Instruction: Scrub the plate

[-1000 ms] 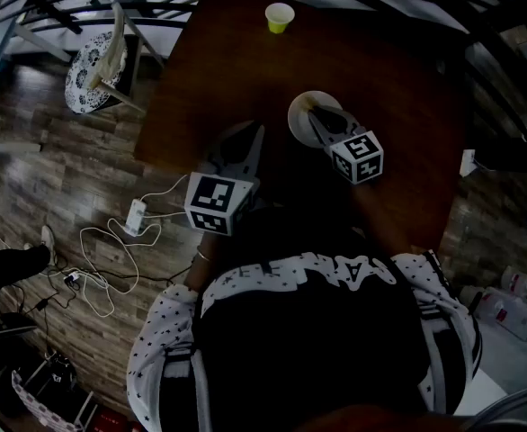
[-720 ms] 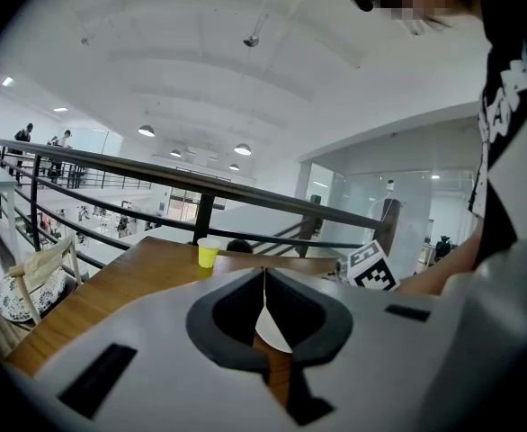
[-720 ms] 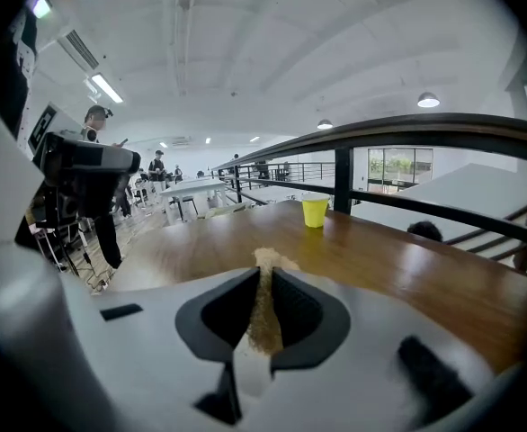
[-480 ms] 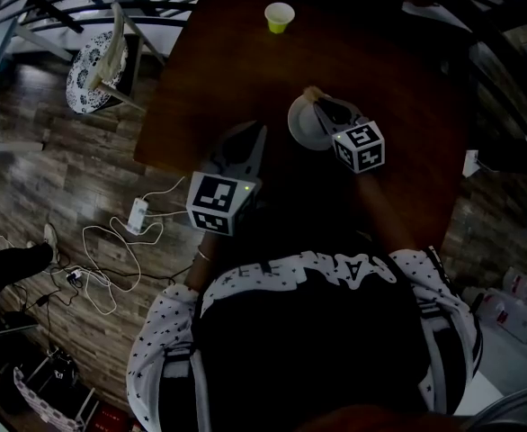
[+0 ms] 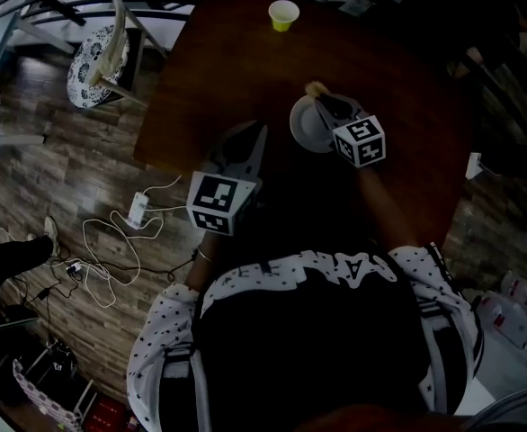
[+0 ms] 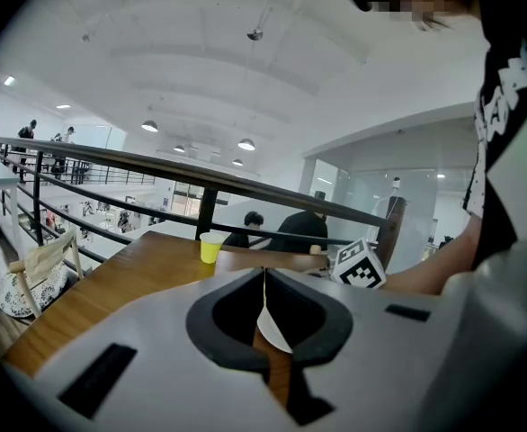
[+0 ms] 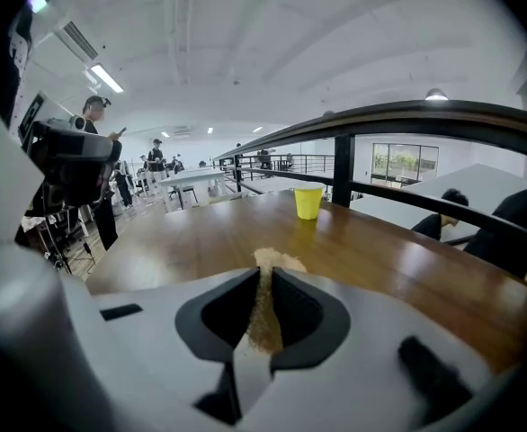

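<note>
White and round, the small plate point(image 5: 305, 130) sits on the brown wooden table point(image 5: 209, 70), right under my right gripper point(image 5: 325, 100). Its jaws pinch a soft tan scrub pad point(image 7: 265, 273). My left gripper point(image 5: 258, 136) is closed on nothing, near the plate. I think the plate is light, hard and slippery, so I'd hold its rim.

The right gripper point(image 7: 265, 277) pinches a tan sponge point(image 7: 277, 261) between its closed jaws above the wooden table point(image 7: 183, 241). A yellow cup point(image 7: 308, 202) stands farther off, beside the railing point(image 7: 380, 115).
</note>
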`<state>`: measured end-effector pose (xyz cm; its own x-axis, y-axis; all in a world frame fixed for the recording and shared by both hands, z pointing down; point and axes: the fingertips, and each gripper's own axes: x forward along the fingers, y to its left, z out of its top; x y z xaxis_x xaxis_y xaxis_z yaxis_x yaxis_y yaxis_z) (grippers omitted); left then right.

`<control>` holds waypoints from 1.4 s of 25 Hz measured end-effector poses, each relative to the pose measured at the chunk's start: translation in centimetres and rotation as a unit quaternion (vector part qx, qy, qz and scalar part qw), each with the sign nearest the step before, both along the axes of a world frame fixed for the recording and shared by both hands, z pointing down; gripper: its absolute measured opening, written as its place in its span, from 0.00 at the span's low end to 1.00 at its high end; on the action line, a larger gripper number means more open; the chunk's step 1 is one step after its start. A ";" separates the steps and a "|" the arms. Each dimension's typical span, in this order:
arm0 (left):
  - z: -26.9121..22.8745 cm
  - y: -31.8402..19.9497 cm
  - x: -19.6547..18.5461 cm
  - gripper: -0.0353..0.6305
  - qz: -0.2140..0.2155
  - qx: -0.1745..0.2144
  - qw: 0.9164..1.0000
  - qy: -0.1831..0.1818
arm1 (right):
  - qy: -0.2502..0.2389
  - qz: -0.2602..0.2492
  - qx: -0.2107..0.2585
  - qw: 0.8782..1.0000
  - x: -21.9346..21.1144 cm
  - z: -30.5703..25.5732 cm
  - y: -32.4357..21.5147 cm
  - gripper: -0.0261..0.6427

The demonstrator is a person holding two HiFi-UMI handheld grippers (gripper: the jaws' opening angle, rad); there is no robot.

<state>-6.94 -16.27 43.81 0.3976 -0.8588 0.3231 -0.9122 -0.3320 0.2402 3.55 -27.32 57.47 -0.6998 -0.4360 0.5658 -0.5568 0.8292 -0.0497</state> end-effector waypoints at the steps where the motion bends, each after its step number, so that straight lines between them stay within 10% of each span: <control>1: 0.1 0.0 0.0 0.08 0.000 0.000 1.000 0.000 | 0.000 -0.001 -0.001 1.000 -0.1 0.1 0.1 0.11; 35: -0.1 1.0 -0.6 0.08 -0.001 0.006 1.000 -0.005 | 0.024 -0.016 -0.013 1.000 -0.2 1.6 2.5 0.11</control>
<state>-7.50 -15.31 43.70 0.3923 -0.8636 0.3166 -0.9152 -0.3322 0.2281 3.30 -24.80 59.05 -0.6847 -0.3991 0.6099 -0.5323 0.8454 -0.0444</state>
